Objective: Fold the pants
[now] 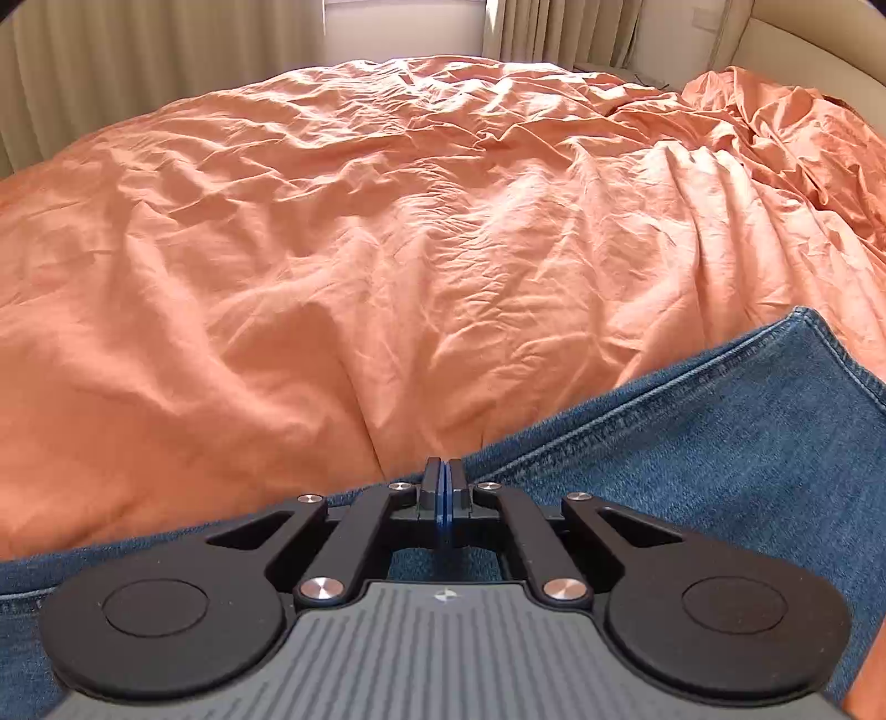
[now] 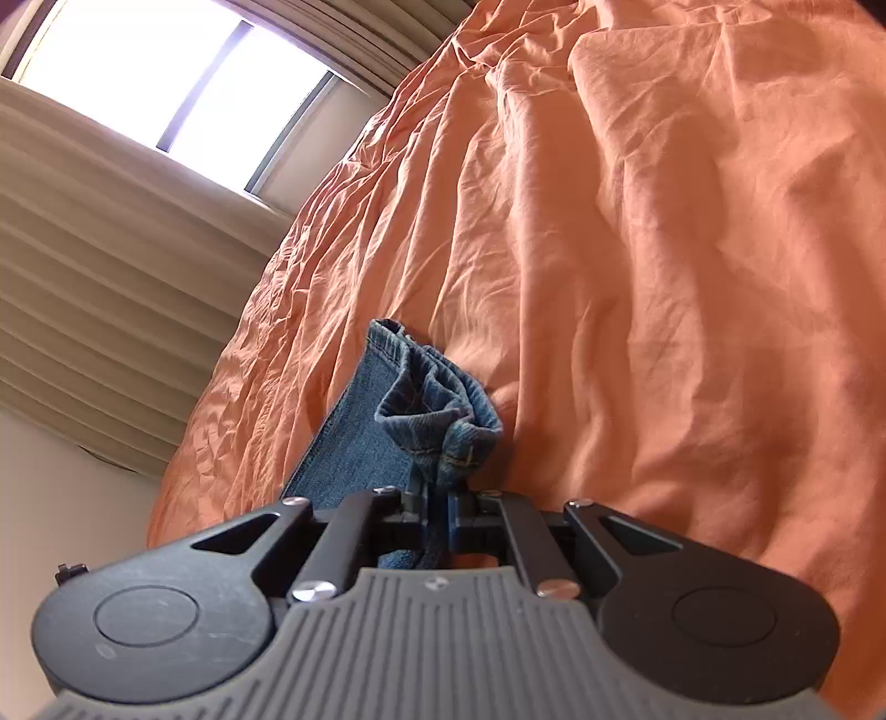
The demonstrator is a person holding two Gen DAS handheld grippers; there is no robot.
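Note:
Blue denim pants point(image 1: 720, 443) lie on an orange bedspread point(image 1: 387, 249). In the left wrist view the denim runs under my left gripper point(image 1: 444, 476), whose jaws are pressed together with no cloth visible between them. In the right wrist view my right gripper point(image 2: 437, 498) is shut on a bunched hem of the pants point(image 2: 437, 410), which sticks up past the fingers; a flat denim panel point(image 2: 354, 443) hangs to the left.
The wrinkled orange bedspread point(image 2: 664, 277) covers the whole bed. Beige curtains point(image 2: 111, 277) and a bright window point(image 2: 166, 72) are beyond the bed. A rumpled orange heap point(image 1: 803, 127) lies at the far right by a beige headboard point(image 1: 803, 39).

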